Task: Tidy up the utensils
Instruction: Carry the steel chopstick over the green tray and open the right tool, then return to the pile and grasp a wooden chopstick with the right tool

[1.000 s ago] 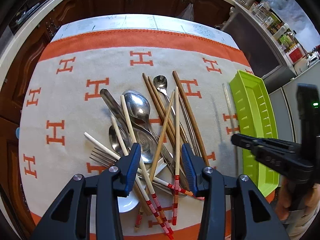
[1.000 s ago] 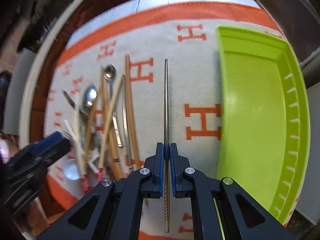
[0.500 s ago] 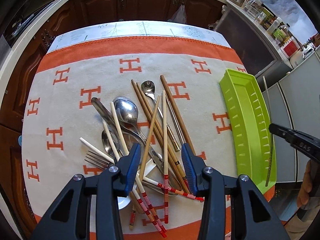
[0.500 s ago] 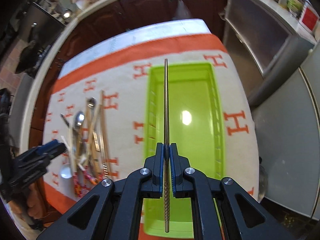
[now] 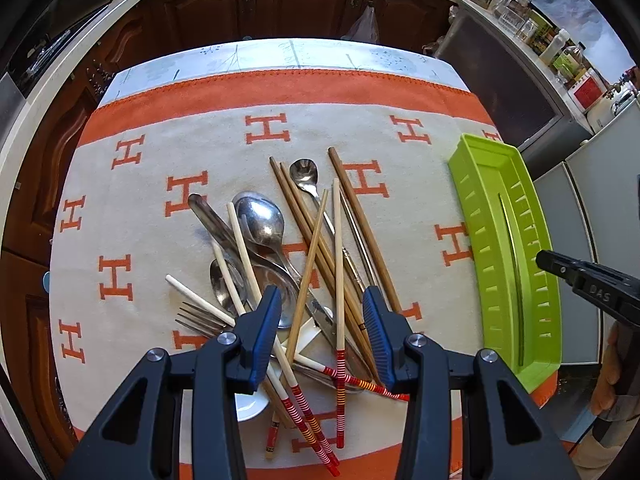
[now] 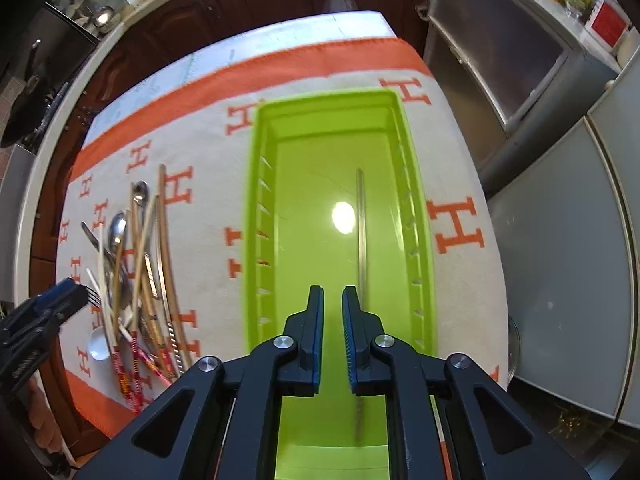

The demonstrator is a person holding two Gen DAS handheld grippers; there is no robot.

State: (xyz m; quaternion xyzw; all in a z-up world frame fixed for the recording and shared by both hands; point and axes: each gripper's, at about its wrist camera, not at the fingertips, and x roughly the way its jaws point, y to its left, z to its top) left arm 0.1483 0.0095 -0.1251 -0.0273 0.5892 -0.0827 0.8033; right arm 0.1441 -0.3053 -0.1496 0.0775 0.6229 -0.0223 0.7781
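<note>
Steel and wood utensils (image 5: 304, 280) lie tangled on the table left of the green tray (image 6: 256, 240), stiff, light and slippery, best pinched mid-shaft; both the left hand-held gripper (image 5: 320, 320) and right hand-held gripper (image 6: 332, 320) gape empty.

Orange letter "H" repeated across the beige tablecloth (image 5: 224, 152), "DAS" embossed on the right gripper (image 5: 541, 258) finger, no other text legible

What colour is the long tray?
Bright lime green. The tray shows best in the right wrist view.
</note>
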